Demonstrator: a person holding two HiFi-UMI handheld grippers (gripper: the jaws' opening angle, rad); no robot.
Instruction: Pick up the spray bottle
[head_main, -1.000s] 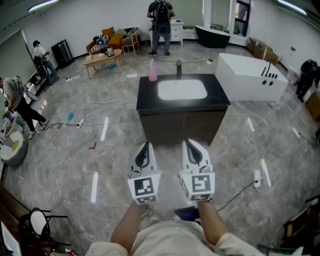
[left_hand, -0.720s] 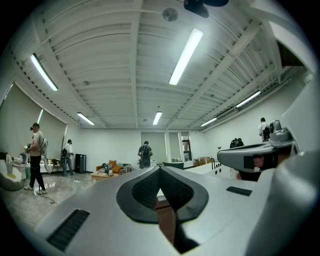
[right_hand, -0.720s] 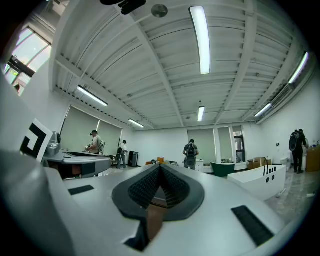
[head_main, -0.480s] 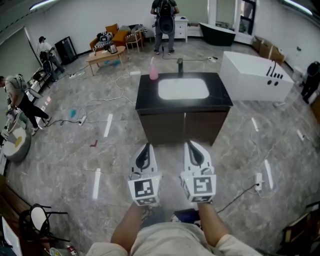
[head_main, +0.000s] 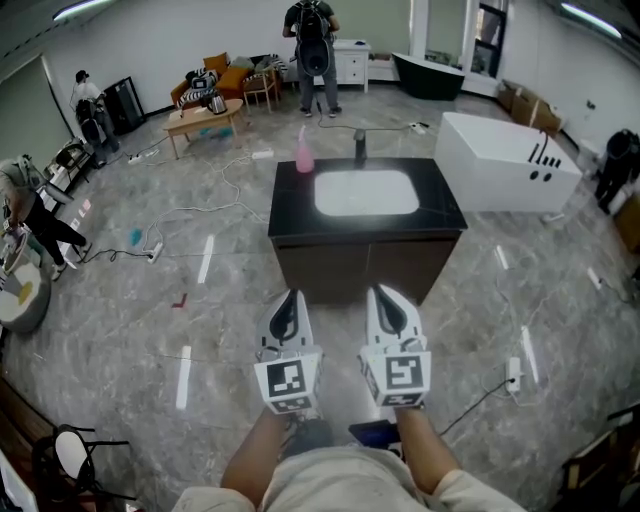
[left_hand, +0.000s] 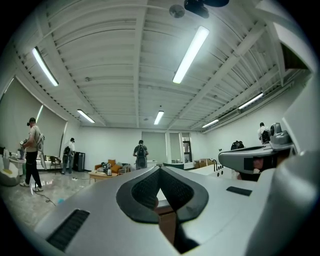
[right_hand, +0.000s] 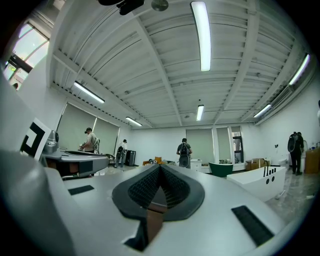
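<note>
A pink spray bottle (head_main: 304, 153) stands at the far left corner of a black vanity counter (head_main: 438, 202) with a white sink basin. My left gripper (head_main: 289, 300) and right gripper (head_main: 387, 296) are held side by side in front of the cabinet, well short of the bottle, pointing level toward it. Both are shut with nothing between the jaws. In the left gripper view the left gripper (left_hand: 159, 170) shows its tips meeting, and the right gripper (right_hand: 160, 167) looks the same in the right gripper view. The bottle is hidden in both gripper views.
A black faucet (head_main: 358, 145) stands behind the basin. A white bathtub (head_main: 505, 162) sits right of the vanity. Cables (head_main: 196, 210) trail over the marble floor. A person (head_main: 312, 50) stands at the back; others work at the left by a coffee table (head_main: 205, 121).
The vanity has drawn a little nearer in the head view as I move toward it. Both grippers keep the same pose, side by side and shut.
</note>
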